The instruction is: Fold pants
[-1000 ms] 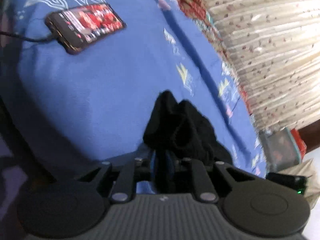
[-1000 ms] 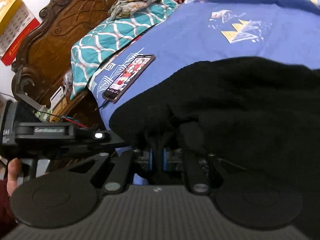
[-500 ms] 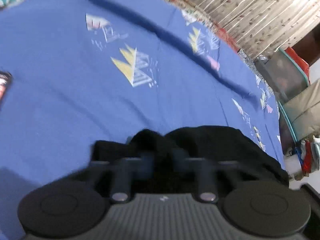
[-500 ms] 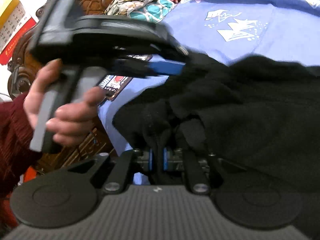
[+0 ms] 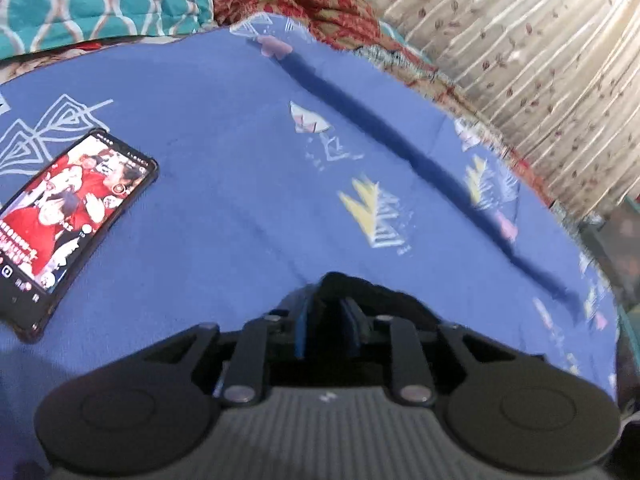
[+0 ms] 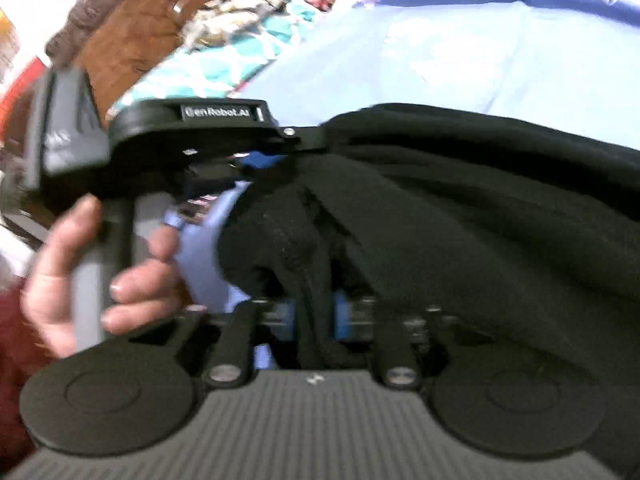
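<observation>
Both tools, left tool point(image 5: 325, 320) and right tool point(image 6: 314, 316), pinch the black pants point(image 6: 460, 208) nearly closed; thin bunched grips may slip, spoiling the fold.

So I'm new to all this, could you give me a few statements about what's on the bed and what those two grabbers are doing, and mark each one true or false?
1. Both grippers are pinching the black pants. True: the left gripper and the right gripper each have dark cloth between their blue pads.
2. The phone has a dark, switched-off screen. False: it is lit, showing a red picture.
3. The bedsheet is blue with small printed shapes. True.
4. The phone lies on top of the pants. False: it rests on bare sheet, apart from them.
5. A bare hand holds the left gripper's handle. True.
</observation>
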Demonstrator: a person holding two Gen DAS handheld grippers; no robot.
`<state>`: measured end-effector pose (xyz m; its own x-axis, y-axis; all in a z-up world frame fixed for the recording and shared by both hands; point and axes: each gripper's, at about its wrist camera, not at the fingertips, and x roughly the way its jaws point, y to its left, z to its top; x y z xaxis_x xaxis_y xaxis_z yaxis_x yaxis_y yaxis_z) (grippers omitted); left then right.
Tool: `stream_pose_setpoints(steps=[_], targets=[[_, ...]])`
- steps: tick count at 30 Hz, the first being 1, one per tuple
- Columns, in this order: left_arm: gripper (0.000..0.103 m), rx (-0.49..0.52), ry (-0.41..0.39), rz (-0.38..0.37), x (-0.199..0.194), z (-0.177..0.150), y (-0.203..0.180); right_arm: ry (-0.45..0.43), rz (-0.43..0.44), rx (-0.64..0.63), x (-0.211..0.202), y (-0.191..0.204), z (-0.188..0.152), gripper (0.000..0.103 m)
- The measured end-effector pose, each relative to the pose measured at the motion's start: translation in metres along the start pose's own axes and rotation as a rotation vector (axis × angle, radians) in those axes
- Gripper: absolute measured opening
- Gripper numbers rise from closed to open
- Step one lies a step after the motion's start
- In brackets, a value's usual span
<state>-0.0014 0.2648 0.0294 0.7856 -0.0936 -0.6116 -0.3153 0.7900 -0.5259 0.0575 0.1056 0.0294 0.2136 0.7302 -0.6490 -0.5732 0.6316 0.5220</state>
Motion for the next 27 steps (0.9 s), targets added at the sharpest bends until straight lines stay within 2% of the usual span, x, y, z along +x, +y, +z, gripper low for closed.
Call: stream_pose_setpoints(steps=[1,2,6,8,10,13,14,16,18,19,20,21,22,24,27], targets=[[0.037,-0.008,-0.011,0.006,-0.007,0.003,-0.002,-0.012,0.011,0.005,-0.011,0.000,0.000,0.060],[0.040,-0.018,-0.034,0.006,-0.018,0.005,0.000,-0.032,0.009,-0.005,-0.022,0.000,-0.002,0.065],[0.040,-0.079,-0.136,-0.078,-0.054,0.013,0.001,-0.155,0.000,-0.048,-0.080,-0.006,-0.021,0.065],[0.040,-0.049,-0.144,-0.139,-0.061,0.011,-0.012,-0.221,-0.041,-0.019,-0.106,-0.020,-0.034,0.065],[0.040,0.016,-0.111,-0.203,-0.061,0.000,-0.033,-0.277,-0.101,0.041,-0.129,-0.036,-0.046,0.060],[0.040,0.110,-0.014,-0.289,-0.047,-0.027,-0.063,-0.324,-0.173,0.164,-0.155,-0.069,-0.063,0.053],[0.040,0.148,0.019,-0.286,-0.039,-0.038,-0.072,-0.324,-0.196,0.211,-0.161,-0.080,-0.069,0.052],[0.040,0.211,0.084,-0.232,-0.018,-0.058,-0.083,-0.298,-0.279,0.291,-0.169,-0.100,-0.080,0.051],[0.038,0.264,0.138,-0.134,0.003,-0.074,-0.082,-0.263,-0.385,0.354,-0.179,-0.123,-0.095,0.048],[0.025,0.279,0.174,-0.056,0.014,-0.080,-0.079,-0.260,-0.429,0.400,-0.188,-0.138,-0.105,0.032],[0.015,0.279,0.201,-0.006,0.023,-0.086,-0.072,-0.283,-0.408,0.452,-0.196,-0.148,-0.113,0.027],[0.016,0.270,0.184,-0.011,0.021,-0.087,-0.068,-0.332,-0.366,0.527,-0.214,-0.161,-0.125,0.027],[0.016,0.254,0.180,-0.026,0.017,-0.086,-0.066,-0.386,-0.360,0.567,-0.233,-0.170,-0.135,0.029],[0.018,0.236,0.189,-0.031,0.011,-0.080,-0.067,-0.469,-0.415,0.571,-0.273,-0.184,-0.142,0.029],[0.024,0.250,0.187,-0.013,0.008,-0.077,-0.076,-0.509,-0.505,0.545,-0.312,-0.204,-0.126,0.029]])
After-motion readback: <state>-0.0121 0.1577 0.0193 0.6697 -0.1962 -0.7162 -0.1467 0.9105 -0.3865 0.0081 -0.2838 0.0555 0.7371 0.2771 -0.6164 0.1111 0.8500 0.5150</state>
